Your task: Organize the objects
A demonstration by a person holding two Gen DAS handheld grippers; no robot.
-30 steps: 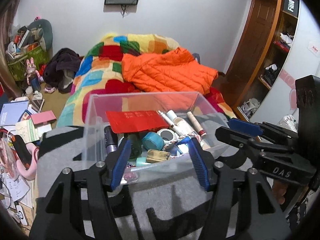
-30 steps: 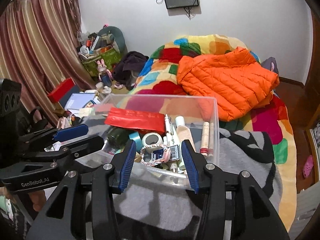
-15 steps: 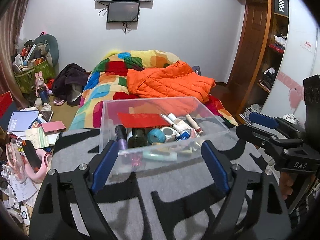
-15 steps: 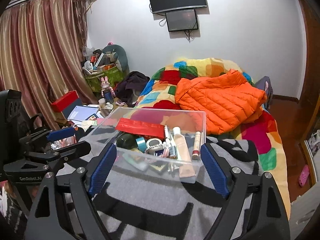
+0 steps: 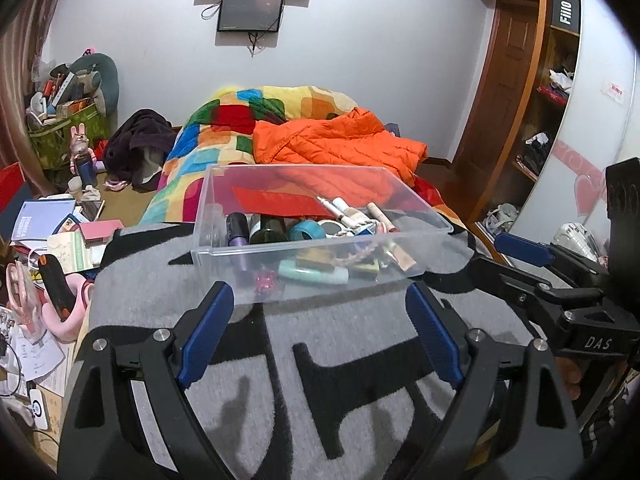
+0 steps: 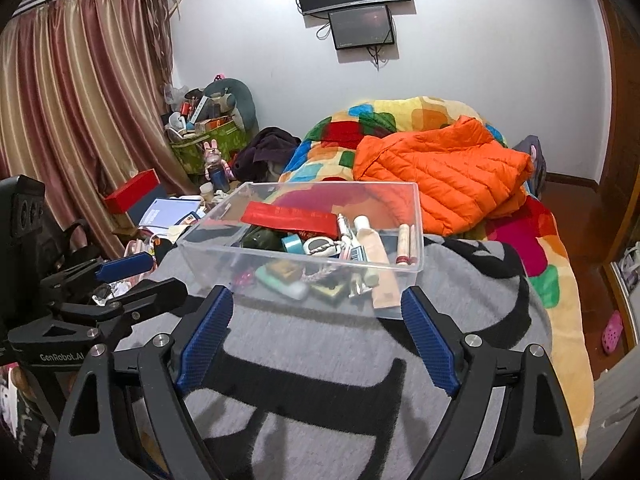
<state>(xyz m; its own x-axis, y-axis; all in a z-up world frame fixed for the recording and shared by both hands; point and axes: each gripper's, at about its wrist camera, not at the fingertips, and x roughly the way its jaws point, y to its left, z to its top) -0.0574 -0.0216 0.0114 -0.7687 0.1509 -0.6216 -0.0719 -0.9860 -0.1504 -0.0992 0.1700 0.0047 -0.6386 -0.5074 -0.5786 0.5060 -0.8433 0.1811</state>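
Both grippers have pulled back from the clear box [image 5: 320,240] and their jaws are now spread wide, holding nothing. Left gripper [image 5: 320,332] and right gripper [image 6: 316,332] hover over the grey blanket [image 5: 360,360], just before the box's near wall. Bare blanket lies between fingers and box. The box, with red packet [image 6: 288,216] and small bottles inside, sits near the orange jacket [image 6: 440,172].
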